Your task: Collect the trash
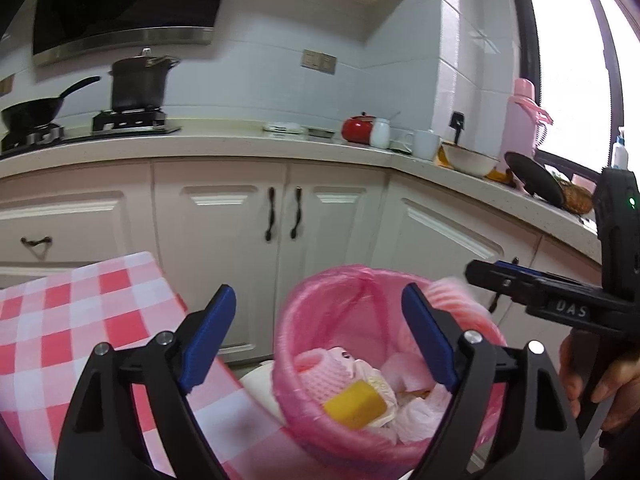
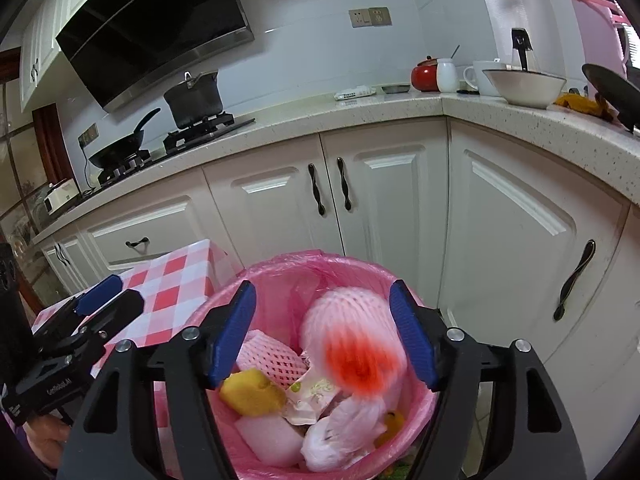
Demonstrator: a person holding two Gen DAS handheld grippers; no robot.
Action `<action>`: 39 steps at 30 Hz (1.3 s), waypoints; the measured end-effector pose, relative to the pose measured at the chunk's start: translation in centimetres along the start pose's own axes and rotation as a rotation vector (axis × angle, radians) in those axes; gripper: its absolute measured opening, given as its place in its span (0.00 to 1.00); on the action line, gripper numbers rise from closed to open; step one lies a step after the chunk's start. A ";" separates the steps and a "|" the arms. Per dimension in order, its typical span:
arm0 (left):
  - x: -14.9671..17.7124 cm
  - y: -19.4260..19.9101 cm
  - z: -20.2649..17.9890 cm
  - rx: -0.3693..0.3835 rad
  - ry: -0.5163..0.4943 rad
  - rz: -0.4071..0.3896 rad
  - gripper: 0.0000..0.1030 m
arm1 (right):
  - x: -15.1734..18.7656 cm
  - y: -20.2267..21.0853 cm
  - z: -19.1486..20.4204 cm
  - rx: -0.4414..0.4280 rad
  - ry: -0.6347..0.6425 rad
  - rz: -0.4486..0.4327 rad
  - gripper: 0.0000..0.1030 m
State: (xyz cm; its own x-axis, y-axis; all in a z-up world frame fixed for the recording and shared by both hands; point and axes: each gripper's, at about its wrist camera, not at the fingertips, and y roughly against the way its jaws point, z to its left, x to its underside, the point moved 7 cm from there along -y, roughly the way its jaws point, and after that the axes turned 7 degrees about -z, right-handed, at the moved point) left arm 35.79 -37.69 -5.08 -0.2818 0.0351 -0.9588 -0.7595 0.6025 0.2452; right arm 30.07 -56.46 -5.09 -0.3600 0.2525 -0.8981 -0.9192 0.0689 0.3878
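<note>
The left tool (image 1: 320, 332), black-armed with blue ribbed pads, stands spread wide above the round pink wastebasket lined with a thin pink plastic bag (image 1: 312, 312), and nothing sits between its pads. The right tool (image 2: 324, 332) is likewise spread over the same wastebasket (image 2: 420, 404); between its pads, touching neither, shows a motion-blurred white foam fruit net with a red patch (image 2: 352, 344), over the open mouth of the basket.

Inside the basket lies the collected trash: a yellow sponge block (image 1: 354, 404), a pink-white foam mesh sleeve (image 1: 324, 372), crumpled white tissue (image 1: 420, 412) and, in the right wrist view, a printed paper wrapper (image 2: 312, 392) and a pale foam slab (image 2: 268, 436).

The basket stands just beside a table covered with a red-and-white checked cloth (image 1: 80, 320), in front of white kitchen cabinet doors with black handles (image 1: 280, 216). A hand (image 1: 600, 384) grips the right tool's handle at the frame's right edge.
</note>
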 end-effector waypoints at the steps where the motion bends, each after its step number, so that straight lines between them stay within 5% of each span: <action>1: -0.1 0.6 0.4 -0.012 0.005 -0.007 0.85 | -0.2 0.4 0.2 0.007 0.004 -0.005 0.65; 12: -2.5 7.4 -0.1 -0.047 -0.065 -0.073 0.95 | -0.4 8.1 2.8 0.092 0.000 -0.072 0.65; 22: -3.9 14.9 -2.1 -0.087 -0.141 -0.113 0.96 | 1.6 17.4 5.5 0.219 -0.009 -0.138 0.82; 39: 0.2 22.3 -2.5 -0.097 -0.113 -0.061 0.96 | 5.9 23.2 8.5 0.207 0.106 -0.126 0.82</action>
State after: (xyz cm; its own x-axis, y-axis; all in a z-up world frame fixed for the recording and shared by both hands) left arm 17.31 -26.25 0.58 -0.1696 0.0933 -0.9811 -0.8279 0.5266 0.1932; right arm 7.99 -45.13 0.36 -0.2692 0.1279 -0.9546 -0.9094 0.2926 0.2957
